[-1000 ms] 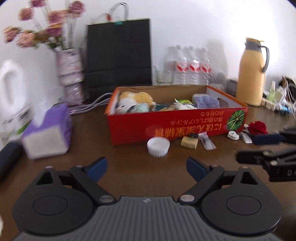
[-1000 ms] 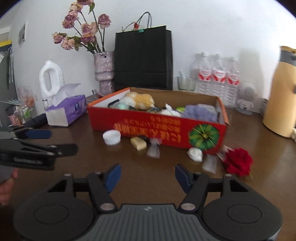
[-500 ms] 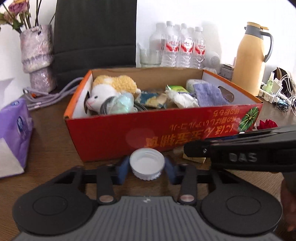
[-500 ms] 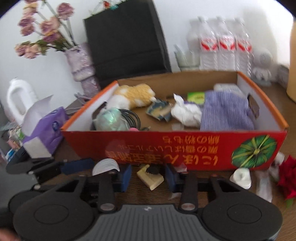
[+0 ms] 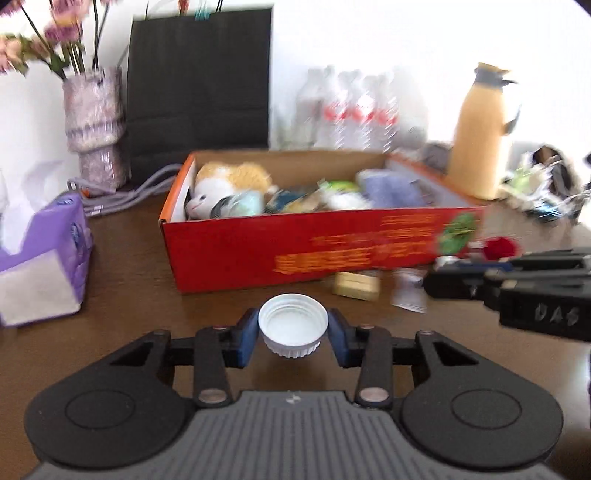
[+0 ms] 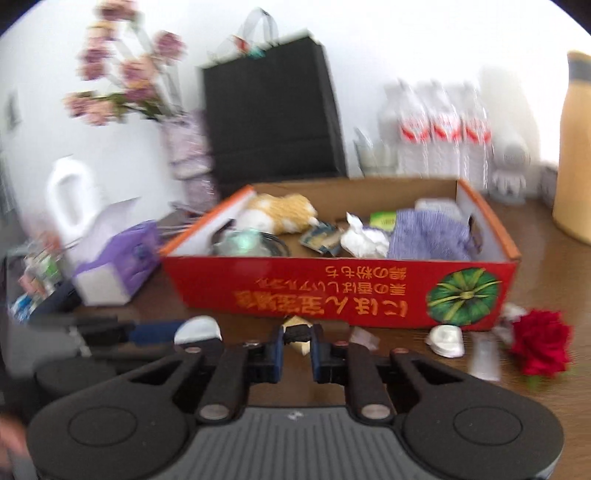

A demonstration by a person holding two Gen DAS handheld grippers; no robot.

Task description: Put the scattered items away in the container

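The letters "DAS" are written in pale marks on the black body of the right gripper (image 5: 443, 284), as seen from the left wrist view. On the front wall of the red cardboard box (image 6: 332, 288), yellow Japanese characters are printed upside down in several lines, beside a green round emblem; they are too blurred to be read with certainty. Red labels are seen on the water bottles (image 6: 439, 129), but no words can be read.

Bright daylight, white wall (image 5: 369, 33) blown out — motion blur throughout, fisheye bending the dark corners.
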